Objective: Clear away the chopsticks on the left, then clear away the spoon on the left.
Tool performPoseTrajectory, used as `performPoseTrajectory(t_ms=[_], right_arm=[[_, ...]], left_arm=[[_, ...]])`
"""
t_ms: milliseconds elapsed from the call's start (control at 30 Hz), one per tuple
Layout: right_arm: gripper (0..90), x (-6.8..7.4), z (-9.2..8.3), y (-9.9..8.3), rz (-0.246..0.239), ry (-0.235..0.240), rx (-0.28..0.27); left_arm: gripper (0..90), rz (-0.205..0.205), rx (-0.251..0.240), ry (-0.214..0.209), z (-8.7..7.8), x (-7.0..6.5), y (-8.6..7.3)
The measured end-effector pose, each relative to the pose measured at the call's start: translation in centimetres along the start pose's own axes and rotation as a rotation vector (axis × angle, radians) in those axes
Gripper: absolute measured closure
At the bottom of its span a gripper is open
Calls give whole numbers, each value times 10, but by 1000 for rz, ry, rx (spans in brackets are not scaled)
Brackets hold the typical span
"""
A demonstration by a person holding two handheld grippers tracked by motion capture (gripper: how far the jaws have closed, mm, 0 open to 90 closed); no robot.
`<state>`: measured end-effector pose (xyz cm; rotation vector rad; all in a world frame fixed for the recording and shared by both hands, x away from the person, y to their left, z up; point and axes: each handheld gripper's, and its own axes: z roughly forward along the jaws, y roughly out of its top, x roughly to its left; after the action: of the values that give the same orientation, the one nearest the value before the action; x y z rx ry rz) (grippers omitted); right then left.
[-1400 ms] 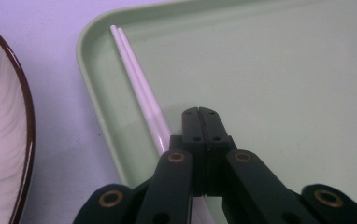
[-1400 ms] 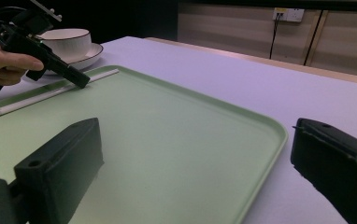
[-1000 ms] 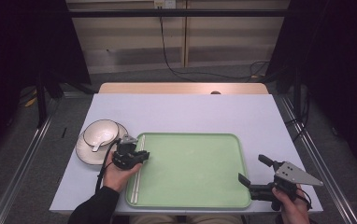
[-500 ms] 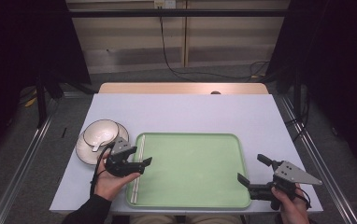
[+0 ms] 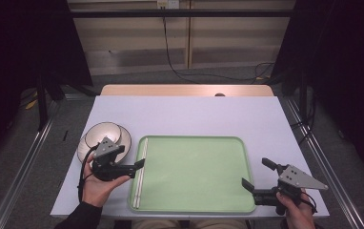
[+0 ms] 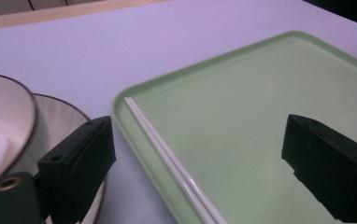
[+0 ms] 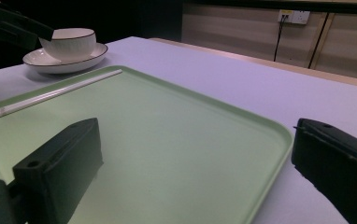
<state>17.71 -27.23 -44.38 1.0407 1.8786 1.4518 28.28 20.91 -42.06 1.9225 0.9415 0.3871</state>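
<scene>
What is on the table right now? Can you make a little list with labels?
table: pale table top
tray: green tray, in the middle
chopsticks: white pair, lying inside the tray along its left edge
dishes: bowl on a saucer, left of the tray
left gripper: fingers open, just been opening, nothing between them, above the chopsticks
right gripper: fingers open, holding nothing, at the tray's right edge

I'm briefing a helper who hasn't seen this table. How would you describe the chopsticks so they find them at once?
Start at the large pale green tray in the middle of the white table. Look along its left inner edge, the side nearest the bowl and saucer. There lie the chopsticks, two thin white sticks side by side, the only things inside the tray.
</scene>
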Motion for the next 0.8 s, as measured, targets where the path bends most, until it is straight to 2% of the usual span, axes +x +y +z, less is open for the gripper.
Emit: performPoseTrajectory(t_ms=[33,100,167,233,300,433,467,500,533,633,700,800], right_arm=[[14,0,0,0,4,0,-1],[14,-1,0,0,-5,2,-4],[14,-1,1,0,-4,2,-3],[14,-2,2,0,3,-7,1],[14,-2,1,0,6,-11,-1],[14,-2,1,0,10,-17,-1],[14,-2,1,0,6,-13,-2],[14,-2,0,0,4,-12,-4],[14,-1,0,0,6,-10,-3],[14,0,2,1,-11,3,2],[14,0,1,0,-19,9,2],[15,0,0,0,-14,11,-3]], left_arm=[[103,11,4,4,-3,2,1],[103,7,-8,9,-7,6,1],[103,28,10,6,-12,9,4],[103,34,-4,9,-18,12,6],[103,36,-21,33,-24,19,7],[95,0,-29,76,-32,32,6],[97,-7,-34,74,-33,36,6],[99,-19,-44,56,-34,39,5],[113,-15,-57,57,-36,41,5],[117,-16,-52,102,-38,46,5],[109,-42,-50,125,-41,52,6],[111,-25,-13,156,-43,58,6]])
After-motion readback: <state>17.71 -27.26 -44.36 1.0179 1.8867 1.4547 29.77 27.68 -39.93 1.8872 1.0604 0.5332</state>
